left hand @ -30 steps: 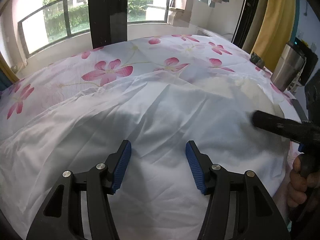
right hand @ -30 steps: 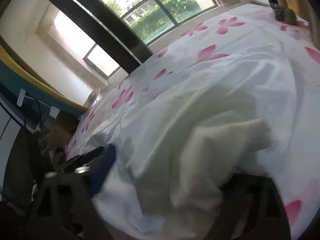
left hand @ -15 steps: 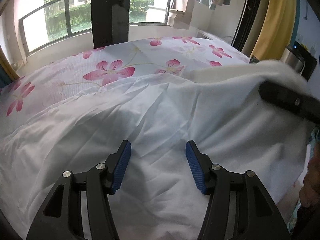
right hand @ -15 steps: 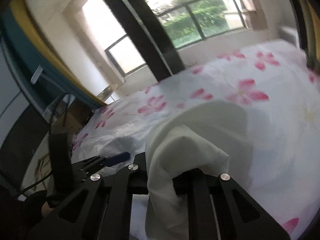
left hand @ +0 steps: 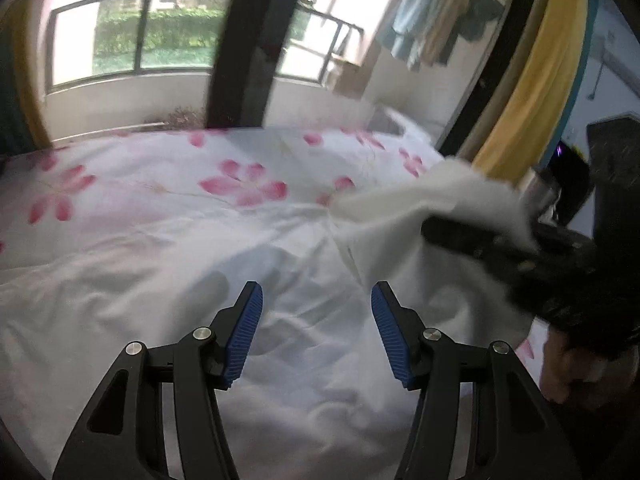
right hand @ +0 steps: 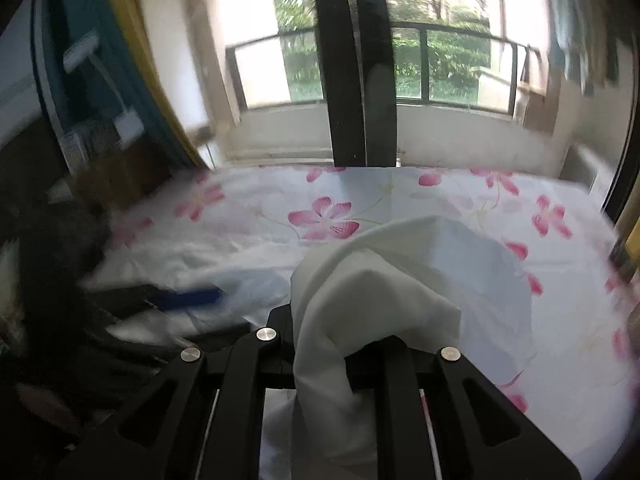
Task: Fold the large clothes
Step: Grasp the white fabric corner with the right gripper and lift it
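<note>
Right wrist view: the right gripper is clamped on a bunched edge of the white garment, lifted off the floral bedsheet; the thin fold could slip free if tugged. The left gripper, jaws apart and empty, angles down over the spread cloth.

A floral bedsheet lies before a balcony railing, with hanging laundry nearby.

No text, label, brand, number or sign can be read in either view; both are blurred.
</note>
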Demonstrator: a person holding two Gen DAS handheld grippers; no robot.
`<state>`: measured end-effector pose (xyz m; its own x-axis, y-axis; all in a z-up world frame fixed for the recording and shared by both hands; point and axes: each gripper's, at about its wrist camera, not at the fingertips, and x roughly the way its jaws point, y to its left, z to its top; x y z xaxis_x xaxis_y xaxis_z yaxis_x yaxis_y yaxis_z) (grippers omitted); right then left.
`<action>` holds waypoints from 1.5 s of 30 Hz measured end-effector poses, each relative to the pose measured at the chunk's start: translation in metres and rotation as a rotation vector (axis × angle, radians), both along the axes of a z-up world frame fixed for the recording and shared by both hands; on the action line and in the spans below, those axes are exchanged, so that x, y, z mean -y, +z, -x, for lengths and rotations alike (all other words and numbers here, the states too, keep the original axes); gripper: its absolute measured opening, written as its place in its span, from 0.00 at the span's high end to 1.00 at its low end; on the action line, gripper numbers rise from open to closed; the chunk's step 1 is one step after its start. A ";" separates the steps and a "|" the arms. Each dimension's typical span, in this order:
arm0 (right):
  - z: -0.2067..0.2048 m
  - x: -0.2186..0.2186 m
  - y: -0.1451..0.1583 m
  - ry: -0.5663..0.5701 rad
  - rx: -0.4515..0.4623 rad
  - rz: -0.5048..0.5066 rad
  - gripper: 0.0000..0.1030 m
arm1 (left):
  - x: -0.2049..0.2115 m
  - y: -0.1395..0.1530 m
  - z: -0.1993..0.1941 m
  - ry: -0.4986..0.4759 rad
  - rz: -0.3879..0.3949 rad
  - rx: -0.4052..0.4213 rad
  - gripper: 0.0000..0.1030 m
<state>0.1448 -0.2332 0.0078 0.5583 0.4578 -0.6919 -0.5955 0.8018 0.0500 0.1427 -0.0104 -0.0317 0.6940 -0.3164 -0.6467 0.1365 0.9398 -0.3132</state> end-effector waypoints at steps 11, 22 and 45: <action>0.027 -0.083 -0.001 0.177 0.061 0.158 0.88 | -0.114 0.006 0.043 0.232 0.017 0.041 0.42; 0.054 -0.160 -0.030 0.332 0.011 0.238 0.87 | -0.177 -0.004 0.075 0.349 0.044 0.033 0.42; 0.126 -0.208 -0.061 0.749 -0.216 0.178 0.37 | -0.195 0.003 0.101 0.325 -0.030 0.019 0.42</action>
